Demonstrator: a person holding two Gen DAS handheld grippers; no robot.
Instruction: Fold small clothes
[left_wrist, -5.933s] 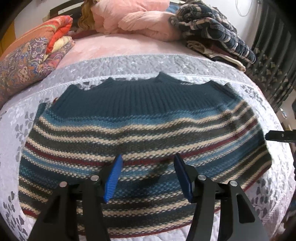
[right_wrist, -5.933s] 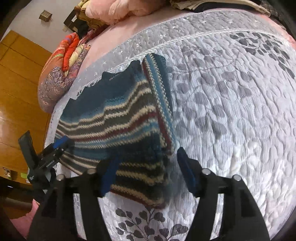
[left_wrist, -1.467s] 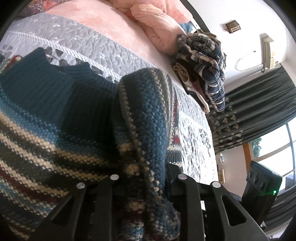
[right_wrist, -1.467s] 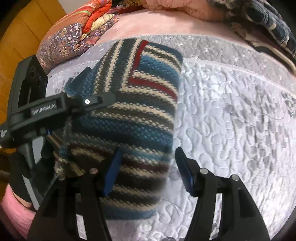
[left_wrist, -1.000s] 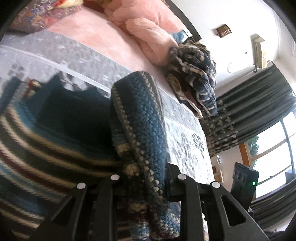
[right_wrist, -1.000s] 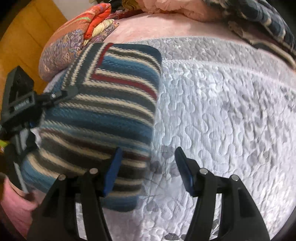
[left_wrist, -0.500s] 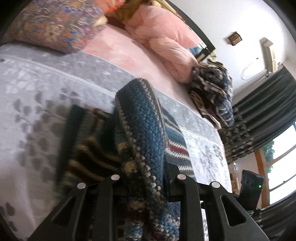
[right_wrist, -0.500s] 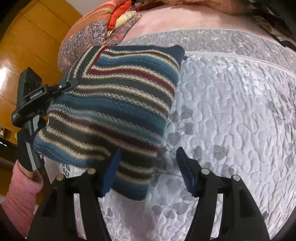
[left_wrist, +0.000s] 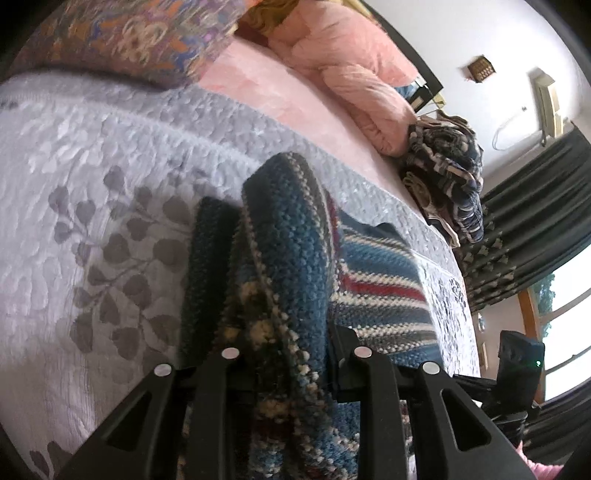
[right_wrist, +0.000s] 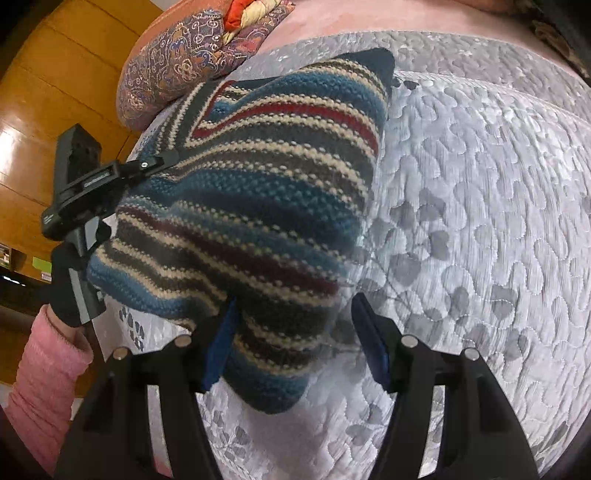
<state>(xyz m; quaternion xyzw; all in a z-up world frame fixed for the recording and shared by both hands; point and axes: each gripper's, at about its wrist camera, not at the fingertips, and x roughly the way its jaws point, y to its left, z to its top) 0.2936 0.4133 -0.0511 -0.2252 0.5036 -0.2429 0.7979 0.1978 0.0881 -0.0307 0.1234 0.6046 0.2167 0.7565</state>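
The striped knit sweater (right_wrist: 258, 206), in blue, cream and dark red, is folded over and partly lifted off the grey quilt (right_wrist: 480, 221). My left gripper (left_wrist: 284, 343) is shut on a thick bunch of its edge, which hides the fingertips. The right wrist view shows this left gripper (right_wrist: 110, 173) at the sweater's left edge, held by a gloved hand with a pink sleeve (right_wrist: 44, 369). My right gripper (right_wrist: 295, 339) is open. The sweater's near corner hangs between its blue pads (right_wrist: 373, 347), touching the left one.
A patterned cushion (right_wrist: 184, 55) lies at the far left of the bed, pink bedding (left_wrist: 351, 74) behind it. A pile of plaid clothes (left_wrist: 450, 173) sits at the far right by dark curtains (left_wrist: 535, 240). Bare quilt stretches to the right of the sweater.
My left gripper has carried the sweater's gripped edge leftward towards the patterned cushion, dragging the folded sweater with it. The right gripper has stayed open, and the sweater's corner now hangs between its fingers.
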